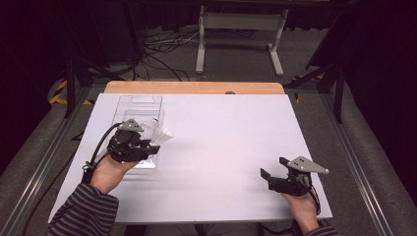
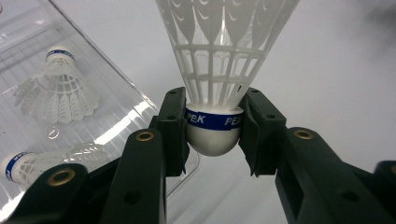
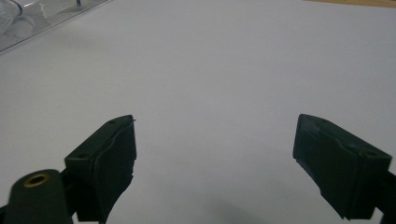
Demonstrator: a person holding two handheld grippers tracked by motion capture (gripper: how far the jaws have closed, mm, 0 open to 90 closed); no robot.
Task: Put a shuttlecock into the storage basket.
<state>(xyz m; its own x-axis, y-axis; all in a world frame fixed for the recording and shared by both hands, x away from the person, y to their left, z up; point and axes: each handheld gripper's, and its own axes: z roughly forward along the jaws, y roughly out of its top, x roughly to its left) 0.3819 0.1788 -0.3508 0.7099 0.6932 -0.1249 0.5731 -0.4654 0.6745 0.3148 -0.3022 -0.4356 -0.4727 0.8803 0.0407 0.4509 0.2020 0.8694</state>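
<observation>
white table top [image 1: 221, 147], grey stand [image 1: 241, 29], floor cables [image 1: 162, 54]

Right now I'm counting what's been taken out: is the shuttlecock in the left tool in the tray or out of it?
Out. Left tool grips the shuttlecock above the table, beside the tray.

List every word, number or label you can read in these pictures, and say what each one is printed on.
"PEK" and "PEA", cut off by the jaws: on the blue band of the white plastic shuttlecock held in the left gripper.
Blue bands on two shuttlecocks in the clear plastic tray: too blurred to read.
</observation>
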